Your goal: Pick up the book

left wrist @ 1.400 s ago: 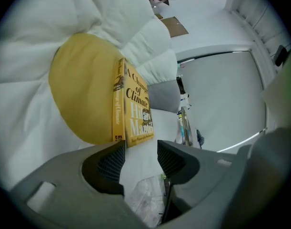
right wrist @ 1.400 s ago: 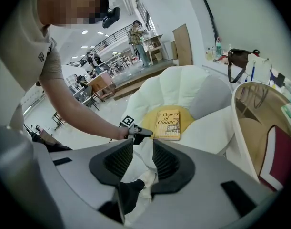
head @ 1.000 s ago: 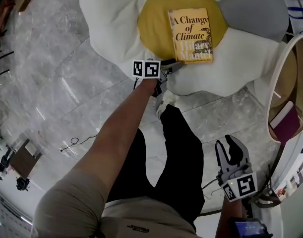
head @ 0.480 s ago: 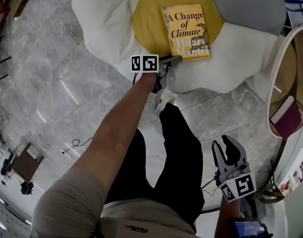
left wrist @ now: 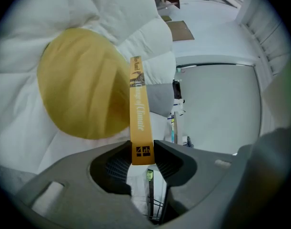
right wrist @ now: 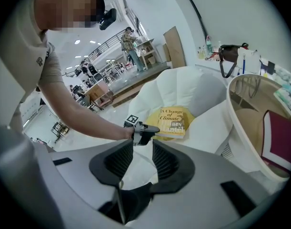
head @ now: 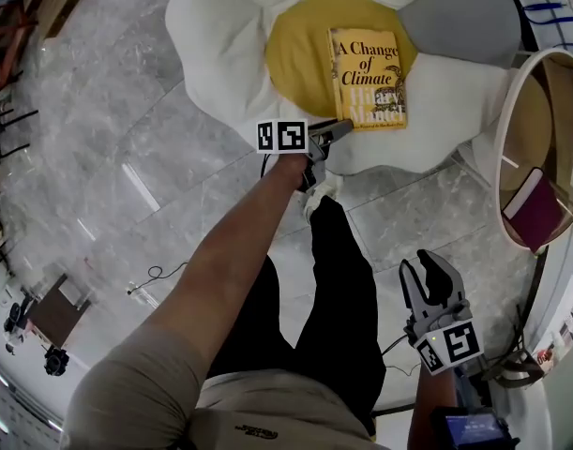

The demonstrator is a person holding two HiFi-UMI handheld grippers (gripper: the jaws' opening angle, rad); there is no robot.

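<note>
The book (head: 369, 78), yellow with "A Change of Climate" on its cover, rests on the yellow centre of a white flower-shaped cushion (head: 220, 54). My left gripper (head: 335, 129) is at the book's near left corner. In the left gripper view the book's spine (left wrist: 139, 109) stands between both pads (left wrist: 117, 165), which are closing and touch it on either side, and my left gripper (left wrist: 142, 152) grips it there. My right gripper (head: 432, 284) hangs low over the floor by my leg, open with nothing in it. The right gripper view shows the book (right wrist: 173, 121) beyond my right gripper (right wrist: 143, 149).
A grey cushion part (head: 464, 17) lies right of the book. A round white-rimmed table (head: 511, 111) at the right holds a maroon book (head: 539, 218). Marble floor (head: 98, 129) surrounds the cushion, with a thin cable (head: 150, 275) on it.
The left gripper's jaws have closed in on the book's near corner and the hand has risen a little. The right gripper has shifted slightly and stays open.
</note>
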